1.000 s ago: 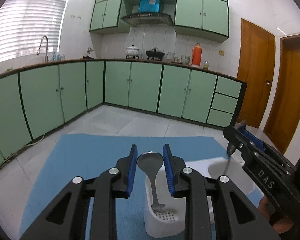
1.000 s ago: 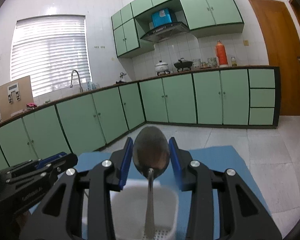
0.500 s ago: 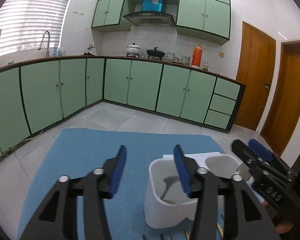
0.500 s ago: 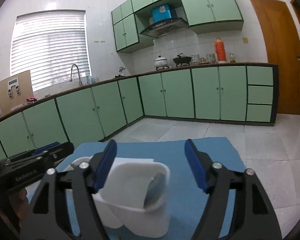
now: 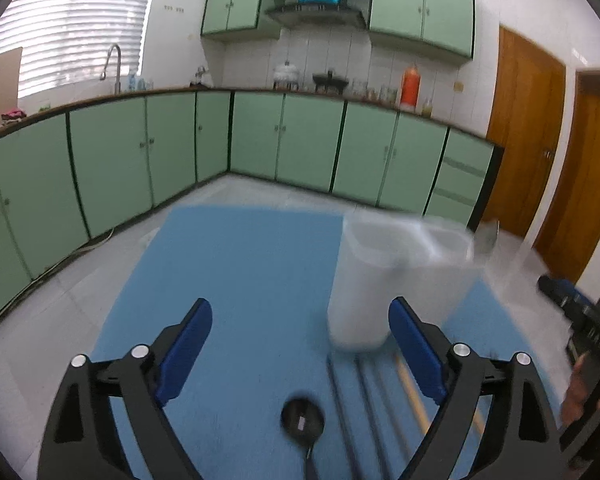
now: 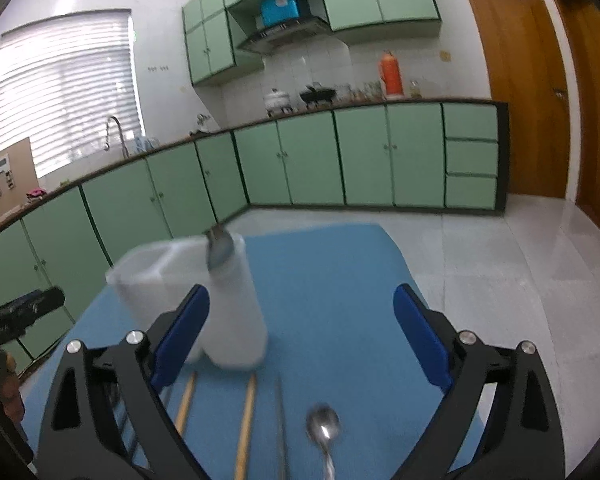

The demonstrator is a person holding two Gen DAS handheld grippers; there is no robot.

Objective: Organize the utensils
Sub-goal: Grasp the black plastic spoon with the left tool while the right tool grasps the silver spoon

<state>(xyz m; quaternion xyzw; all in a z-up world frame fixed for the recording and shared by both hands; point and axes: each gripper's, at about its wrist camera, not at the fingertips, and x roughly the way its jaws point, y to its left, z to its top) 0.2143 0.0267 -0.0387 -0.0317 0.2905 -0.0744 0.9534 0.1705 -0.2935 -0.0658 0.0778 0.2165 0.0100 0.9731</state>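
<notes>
Nearest the left gripper (image 5: 300,344), whose jaws have just been opening and now stand wide with nothing between them, a black ladle (image 5: 302,418) lies on the blue mat (image 5: 236,264) at six o'clock, with dark thin sticks (image 5: 342,396) just at its four o'clock side and one wooden chopstick (image 5: 410,390) beyond those; motion blur keeps me from counting the dark ones. The right gripper (image 6: 302,334) is likewise spread wide and empty, its jaws also just opened; under it I count one steel spoon (image 6: 323,428) at six o'clock, a dark stick (image 6: 279,408) beside it, and two wooden chopsticks (image 6: 249,404) toward seven. All look light, stiff and slick, and I'd say best pinched mid-handle. Farther out stands the single white utensil holder (image 6: 232,312), two-compartment, light plastic that might tip; one spoon bowl (image 6: 219,246) pokes above its rim at twelve o'clock. Beyond are green cabinets (image 6: 300,160)
</notes>
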